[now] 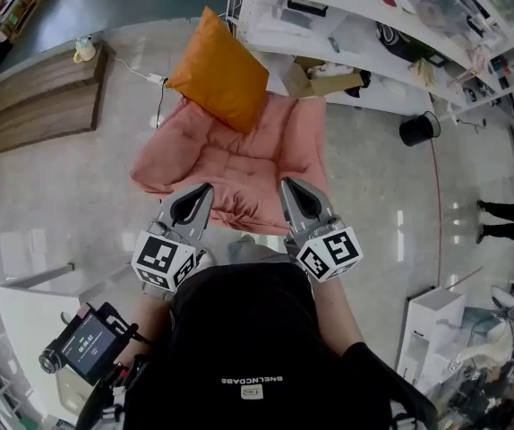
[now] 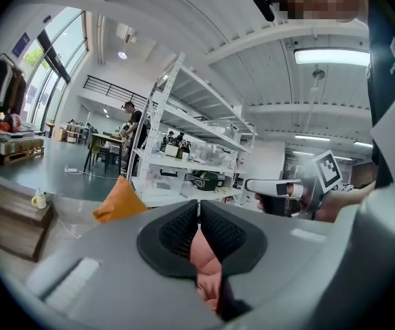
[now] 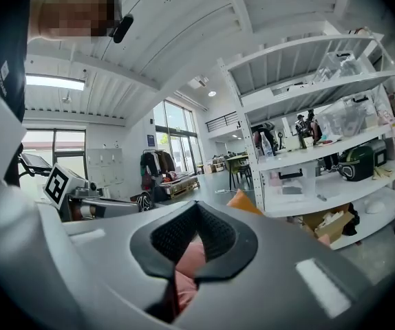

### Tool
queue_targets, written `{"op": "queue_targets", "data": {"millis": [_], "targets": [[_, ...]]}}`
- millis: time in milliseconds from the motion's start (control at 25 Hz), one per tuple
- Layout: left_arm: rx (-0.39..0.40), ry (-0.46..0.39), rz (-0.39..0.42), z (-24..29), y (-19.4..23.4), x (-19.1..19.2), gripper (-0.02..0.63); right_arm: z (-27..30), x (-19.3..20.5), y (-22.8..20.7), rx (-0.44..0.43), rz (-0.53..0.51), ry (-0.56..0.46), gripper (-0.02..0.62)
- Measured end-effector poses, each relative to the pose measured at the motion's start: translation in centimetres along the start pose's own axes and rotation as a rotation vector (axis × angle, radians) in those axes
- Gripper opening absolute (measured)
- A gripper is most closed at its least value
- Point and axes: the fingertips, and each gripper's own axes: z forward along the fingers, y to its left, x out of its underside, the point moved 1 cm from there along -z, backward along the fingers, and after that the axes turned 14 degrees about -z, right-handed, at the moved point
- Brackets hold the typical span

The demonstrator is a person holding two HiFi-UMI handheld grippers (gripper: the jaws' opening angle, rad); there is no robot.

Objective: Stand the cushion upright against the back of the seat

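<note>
An orange cushion (image 1: 221,70) stands on edge at the far end of a pink padded floor seat (image 1: 239,155), leaning on its raised back. My left gripper (image 1: 205,188) and right gripper (image 1: 288,184) hover side by side over the seat's near edge, both shut and empty, well short of the cushion. In the left gripper view the jaws (image 2: 199,215) are closed, with pink fabric (image 2: 208,263) below them and the cushion (image 2: 120,200) ahead to the left. In the right gripper view the jaws (image 3: 196,215) are closed too, with the cushion (image 3: 244,201) just past them.
White shelving (image 1: 346,25) with a cardboard box (image 1: 315,79) stands behind the seat. A low wooden platform (image 1: 42,97) lies at the left, with a power strip (image 1: 156,79) beside it. A black bin (image 1: 416,130) and a person's legs (image 1: 508,218) are at the right.
</note>
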Motion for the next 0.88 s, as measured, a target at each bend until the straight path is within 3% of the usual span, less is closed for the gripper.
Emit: {"op": "queue_targets", "data": {"millis": [280,880], "targets": [[-0.086,-0.013,-0.002,2.6,1.2,-1.9,0.041,2.3,-1.2,-3.2,-0.066,-0.004,-0.009,0.005],[-0.260,0.037,0.053,7.4,2.1,-1.7,0.138,4.0,0.3,-8.7,-0.202,0.052,-0.026,0.006]]}}
